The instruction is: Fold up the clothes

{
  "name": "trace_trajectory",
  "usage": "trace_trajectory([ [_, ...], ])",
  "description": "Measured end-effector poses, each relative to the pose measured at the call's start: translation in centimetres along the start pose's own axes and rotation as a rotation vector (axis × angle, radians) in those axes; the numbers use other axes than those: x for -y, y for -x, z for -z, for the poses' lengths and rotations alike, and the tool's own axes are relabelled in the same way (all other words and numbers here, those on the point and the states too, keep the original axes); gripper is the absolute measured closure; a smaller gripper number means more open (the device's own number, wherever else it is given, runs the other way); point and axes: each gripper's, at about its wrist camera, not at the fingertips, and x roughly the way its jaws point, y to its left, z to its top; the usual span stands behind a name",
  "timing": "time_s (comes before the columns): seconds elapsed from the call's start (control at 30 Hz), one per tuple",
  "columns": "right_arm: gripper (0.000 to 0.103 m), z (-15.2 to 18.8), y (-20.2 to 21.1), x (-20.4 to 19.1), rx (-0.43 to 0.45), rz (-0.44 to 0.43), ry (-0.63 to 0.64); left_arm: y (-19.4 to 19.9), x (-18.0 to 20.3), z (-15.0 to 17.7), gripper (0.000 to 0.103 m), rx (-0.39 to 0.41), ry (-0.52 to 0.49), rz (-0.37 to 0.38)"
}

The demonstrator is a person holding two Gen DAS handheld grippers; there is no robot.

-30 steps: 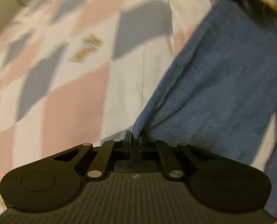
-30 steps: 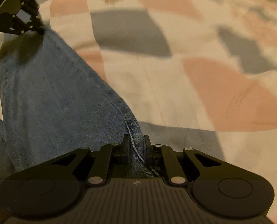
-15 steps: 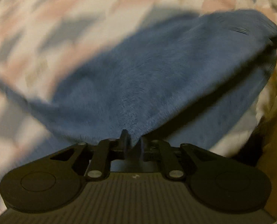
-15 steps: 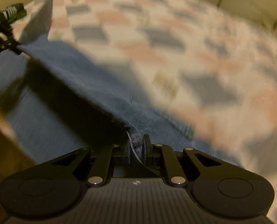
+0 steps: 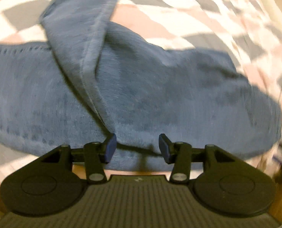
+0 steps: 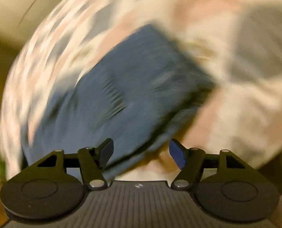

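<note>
Blue jeans (image 5: 160,95) lie folded over on the checked bedsheet (image 5: 179,19), with one leg end (image 5: 80,28) flopped across the top at the upper left. My left gripper (image 5: 137,146) is open, its jaws spread just at the near edge of the denim and holding nothing. In the blurred right wrist view the jeans (image 6: 131,95) lie as a folded heap on the sheet. My right gripper (image 6: 141,153) is open and empty, just above the near edge of the jeans.
The bedsheet (image 6: 236,76) has pink, grey and white checks and spreads all round the jeans. A pale wall or headboard (image 6: 11,9) shows at the upper left of the right wrist view. Brown wood (image 5: 281,199) shows at the lower right.
Both grippers were shut on the jeans' edge and carried it over the rest; now both have opened and let go, and the jeans lie folded on the sheet.
</note>
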Motion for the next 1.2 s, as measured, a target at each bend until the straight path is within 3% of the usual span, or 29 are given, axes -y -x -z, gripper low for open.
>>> trace_trajectory([
  [0.13, 0.040, -0.9, 0.8, 3.4, 0.108, -0.085, -0.228, -0.9, -0.6, -0.1, 0.056, 0.023, 0.082, 0.034],
  [0.27, 0.041, -1.7, 0.0, 3.7, 0.121, -0.124, -0.260, -1.9, -1.1, 0.0, 0.053, 0.027, 0.172, 0.071],
  [0.5, 0.049, -2.3, -2.2, 3.9, 0.140, -0.146, -0.289, -3.7, -4.2, 0.2, 0.057, 0.056, 0.439, 0.113],
  [0.57, 0.059, -2.7, -2.4, 4.0, 0.139, -0.140, -0.299, -4.1, -4.2, -0.2, 0.066, 0.052, 0.434, 0.096],
  [0.7, 0.071, -3.1, -2.5, 4.3, 0.121, -0.116, -0.304, -3.5, -3.9, -0.3, 0.061, 0.054, 0.413, 0.092],
  [0.83, 0.069, -3.3, -2.5, 4.3, 0.104, -0.119, -0.300, -1.9, -4.0, 0.8, 0.049, 0.083, 0.413, 0.122],
  [0.9, 0.066, -3.3, -2.7, 4.3, 0.098, -0.120, -0.302, -1.3, -4.3, 1.4, 0.049, 0.099, 0.420, 0.137],
  [1.2, 0.065, -3.4, -3.0, 4.1, 0.071, -0.113, -0.297, -2.3, -4.7, 0.9, 0.049, 0.109, 0.408, 0.033],
])
